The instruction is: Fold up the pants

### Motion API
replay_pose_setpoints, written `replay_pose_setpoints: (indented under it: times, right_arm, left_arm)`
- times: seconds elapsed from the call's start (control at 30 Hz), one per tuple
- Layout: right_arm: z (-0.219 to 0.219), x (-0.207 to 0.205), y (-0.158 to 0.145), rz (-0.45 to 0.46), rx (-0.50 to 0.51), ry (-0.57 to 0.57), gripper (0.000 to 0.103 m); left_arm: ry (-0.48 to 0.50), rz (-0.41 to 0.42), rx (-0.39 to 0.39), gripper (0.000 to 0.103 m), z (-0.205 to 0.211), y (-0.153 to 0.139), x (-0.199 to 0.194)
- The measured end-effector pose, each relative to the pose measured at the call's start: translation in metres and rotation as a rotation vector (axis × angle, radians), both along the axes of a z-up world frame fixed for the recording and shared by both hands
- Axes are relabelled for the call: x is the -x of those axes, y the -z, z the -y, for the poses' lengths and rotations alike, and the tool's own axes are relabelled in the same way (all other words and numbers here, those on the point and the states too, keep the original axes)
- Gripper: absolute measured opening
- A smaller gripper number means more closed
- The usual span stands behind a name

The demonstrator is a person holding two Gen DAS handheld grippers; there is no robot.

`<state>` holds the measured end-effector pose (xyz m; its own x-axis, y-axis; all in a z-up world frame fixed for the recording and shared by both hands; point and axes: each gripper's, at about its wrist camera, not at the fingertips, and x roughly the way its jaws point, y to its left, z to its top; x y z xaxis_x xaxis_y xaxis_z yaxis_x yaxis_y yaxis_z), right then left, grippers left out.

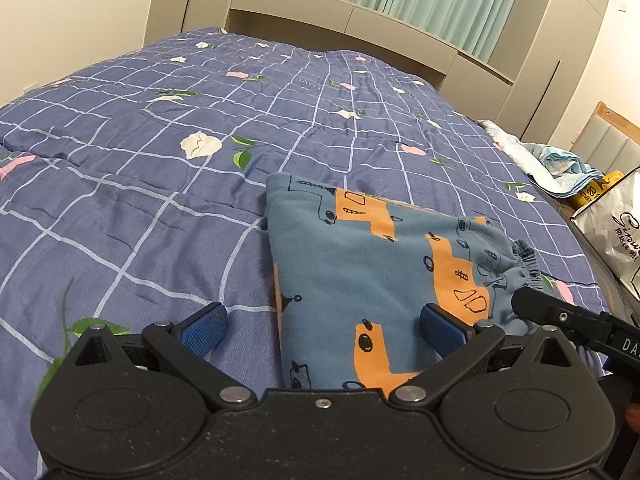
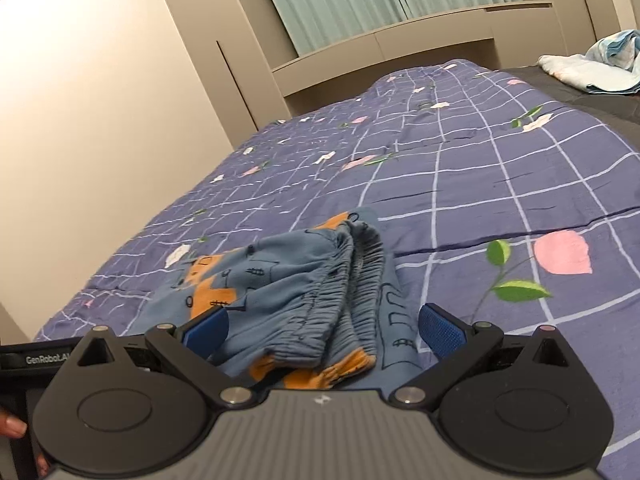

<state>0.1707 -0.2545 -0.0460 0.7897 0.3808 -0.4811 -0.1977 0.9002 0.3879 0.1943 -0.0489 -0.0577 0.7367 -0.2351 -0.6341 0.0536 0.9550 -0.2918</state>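
The small blue pants [image 1: 360,264] with orange vehicle prints lie folded on the blue checked bedspread [image 1: 160,184]. My left gripper [image 1: 324,330] is open, its fingers wide apart over the near folded edge of the pants. My right gripper [image 2: 324,328] is open too, just in front of the bunched elastic waistband [image 2: 340,288] of the pants [image 2: 280,292]. The right gripper's black finger also shows in the left wrist view [image 1: 560,312] beside the waistband. Neither gripper holds cloth.
A light blue and white pile of cloth [image 1: 552,160] lies at the bed's right edge, also in the right wrist view [image 2: 600,64]. A white bag [image 1: 616,224] and a yellow pack [image 1: 592,192] stand to the right. Beige cabinets [image 1: 360,12] rise behind the bed.
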Motion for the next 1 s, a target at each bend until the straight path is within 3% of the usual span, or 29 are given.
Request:
replay_pose_setpoints:
  times: [0.17, 0.4, 0.8, 0.87, 1.0]
  right_arm:
    - [0.003, 0.005, 0.001, 0.015, -0.067, -0.051, 0.103]
    - [0.003, 0.006, 0.0, 0.02, -0.074, -0.04, 0.1]
    - [0.01, 0.01, 0.002, 0.031, -0.089, 0.041, 0.074]
    - [0.012, 0.01, 0.003, 0.028, -0.097, 0.049, 0.064]
    - [0.012, 0.01, 0.004, 0.027, -0.096, 0.055, 0.059]
  left_arm:
    - [-0.002, -0.001, 0.005, 0.102, -0.001, 0.0, 0.0]
    - [-0.016, -0.022, 0.043, 0.102, -0.007, -0.004, -0.001]
    - [-0.039, -0.024, 0.101, 0.101, -0.014, -0.008, -0.001]
    - [-0.034, -0.022, 0.116, 0.096, -0.015, -0.009, -0.001]
    - [-0.022, -0.026, 0.129, 0.09, -0.014, -0.011, -0.001]
